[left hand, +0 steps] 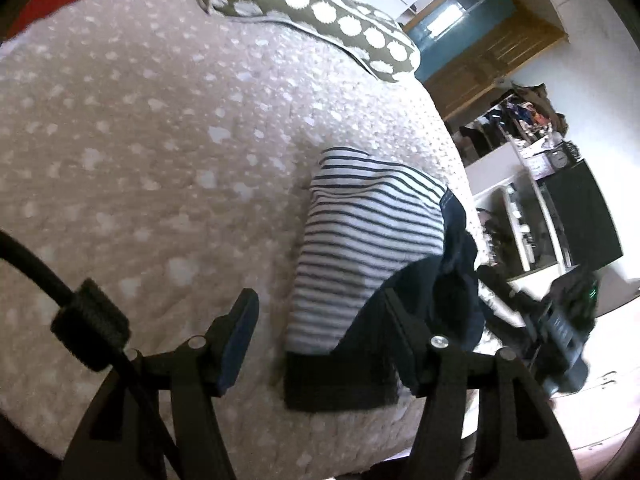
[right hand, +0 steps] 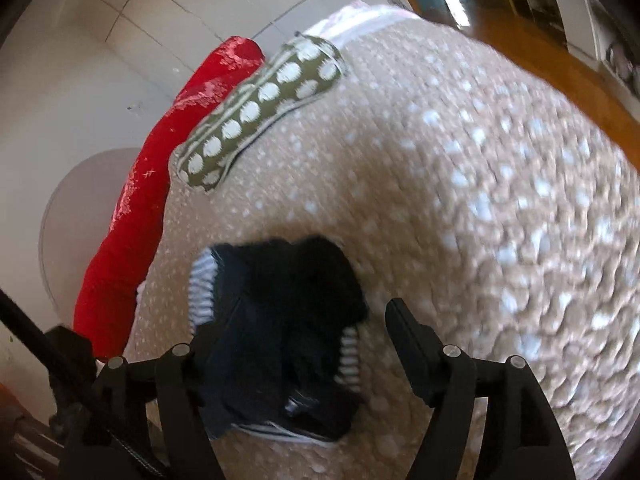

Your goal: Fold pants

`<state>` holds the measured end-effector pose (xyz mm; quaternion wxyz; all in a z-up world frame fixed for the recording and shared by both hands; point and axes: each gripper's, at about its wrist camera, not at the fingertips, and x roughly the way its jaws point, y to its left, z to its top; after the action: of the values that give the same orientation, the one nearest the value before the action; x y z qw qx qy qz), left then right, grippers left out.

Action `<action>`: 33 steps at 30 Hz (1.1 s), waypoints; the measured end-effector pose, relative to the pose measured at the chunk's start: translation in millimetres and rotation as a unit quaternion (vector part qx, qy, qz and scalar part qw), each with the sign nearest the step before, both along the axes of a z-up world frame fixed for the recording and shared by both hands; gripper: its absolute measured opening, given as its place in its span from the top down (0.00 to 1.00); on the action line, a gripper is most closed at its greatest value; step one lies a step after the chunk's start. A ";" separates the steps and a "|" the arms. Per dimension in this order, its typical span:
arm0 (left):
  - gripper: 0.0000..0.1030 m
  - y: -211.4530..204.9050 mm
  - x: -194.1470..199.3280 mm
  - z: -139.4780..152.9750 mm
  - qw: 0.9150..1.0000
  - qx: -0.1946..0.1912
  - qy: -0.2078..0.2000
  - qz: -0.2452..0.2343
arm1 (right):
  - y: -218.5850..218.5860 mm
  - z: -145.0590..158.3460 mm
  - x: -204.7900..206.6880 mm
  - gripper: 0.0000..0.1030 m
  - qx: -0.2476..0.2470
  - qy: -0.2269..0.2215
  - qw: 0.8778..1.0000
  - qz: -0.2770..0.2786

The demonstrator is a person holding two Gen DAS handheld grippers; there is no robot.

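Observation:
The pants, white with navy stripes, a dark waistband and navy parts, lie folded in a bundle on the beige dotted bedspread. My left gripper hovers open just above their near end; its right finger overlaps the navy cloth. In the right wrist view the same bundle looks mostly dark, with striped edges showing. My right gripper stands wide open around it. Its left finger is lost against the dark fabric and its right finger is clear of the cloth.
An olive pillow with white dots lies at the far end of the bed and a red blanket along one edge. Beyond the other edge stand white shelves, a black screen and wooden furniture.

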<state>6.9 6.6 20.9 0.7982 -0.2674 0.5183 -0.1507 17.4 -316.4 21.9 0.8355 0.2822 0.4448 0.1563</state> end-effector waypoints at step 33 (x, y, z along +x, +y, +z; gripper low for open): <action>0.57 33.2 112.9 14.3 0.999 -0.050 0.001 0.021 | 81.9 2.1 113.4 0.56 -0.032 -0.031 0.999 0.027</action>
<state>119.9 39.8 35.2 0.7863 -0.3181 0.5052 -0.1590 130.8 -234.5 23.9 0.8531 0.2381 0.4307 0.1730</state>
